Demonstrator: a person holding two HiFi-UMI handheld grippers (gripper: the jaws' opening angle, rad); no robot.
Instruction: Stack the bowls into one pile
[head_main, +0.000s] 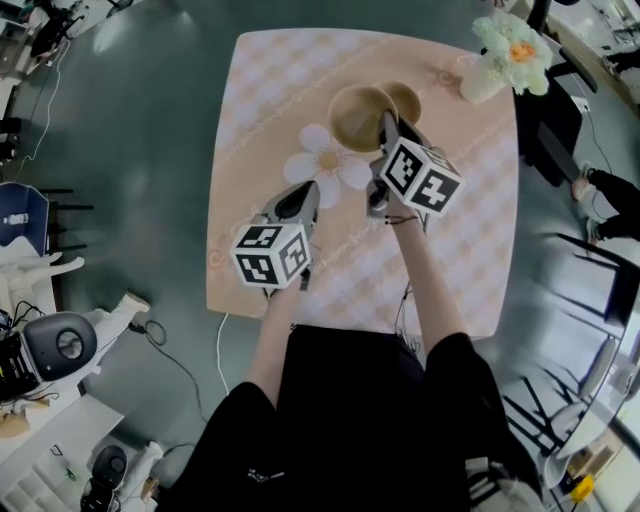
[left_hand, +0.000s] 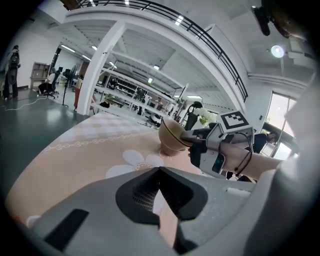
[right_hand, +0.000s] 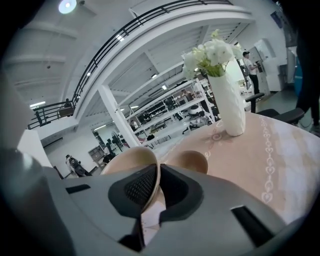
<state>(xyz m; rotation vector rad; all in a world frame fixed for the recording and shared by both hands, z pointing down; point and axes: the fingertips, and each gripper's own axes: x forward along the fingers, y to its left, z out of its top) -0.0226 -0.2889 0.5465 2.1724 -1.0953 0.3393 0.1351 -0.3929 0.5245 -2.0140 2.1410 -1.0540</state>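
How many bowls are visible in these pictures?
2. One bowl is clamped by its rim in the right claw. The other bowl stands on the table just behind it, toward the vase. None seems hidden.

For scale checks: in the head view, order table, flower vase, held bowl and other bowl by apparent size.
1. table
2. flower vase
3. held bowl
4. other bowl, partly hidden, so unsure
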